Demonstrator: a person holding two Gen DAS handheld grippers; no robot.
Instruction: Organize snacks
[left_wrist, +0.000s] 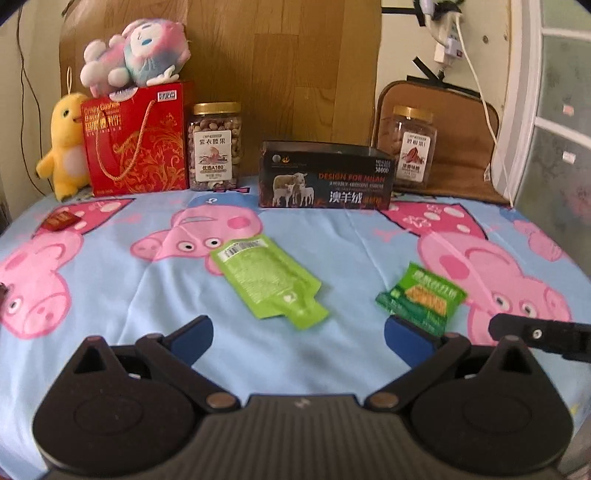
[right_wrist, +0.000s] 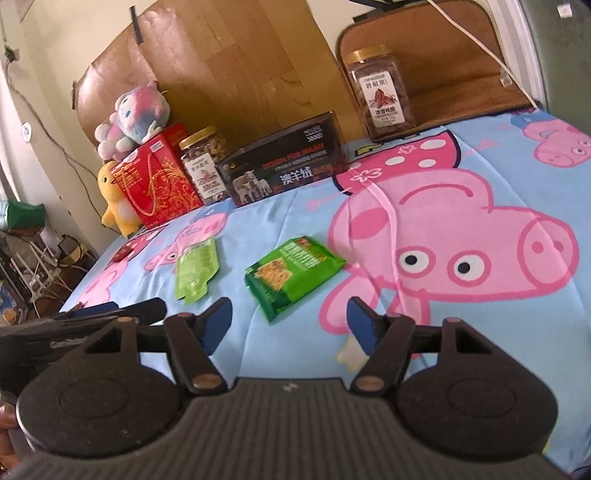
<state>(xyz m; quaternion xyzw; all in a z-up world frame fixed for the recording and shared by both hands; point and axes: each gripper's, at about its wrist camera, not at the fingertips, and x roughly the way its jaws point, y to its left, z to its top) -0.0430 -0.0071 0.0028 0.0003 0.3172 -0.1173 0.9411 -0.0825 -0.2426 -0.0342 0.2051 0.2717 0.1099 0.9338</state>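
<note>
1. The left claw (left_wrist: 295, 332) stands wide, nothing between its blue pads, above the cartoon-pig sheet (left_wrist: 110, 369).
2. The right claw (right_wrist: 290, 325) is also spread and empty.
3. A light green pouch (left_wrist: 267, 280) lies flat mid-surface; a dark green cracker packet (left_wrist: 421, 297) lies to its right, apart from it.
4. Far back, the black box (left_wrist: 325, 181) sits between two nut jars (left_wrist: 215, 146); a red gift box (left_wrist: 135, 140) stands left.

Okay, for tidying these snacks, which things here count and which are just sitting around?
Part of the job:
light green pouch
dark green cracker packet
small red packet
black open box

Just lying about:
two nut jars
red gift box
yellow plush duck
pink plush toy
</note>
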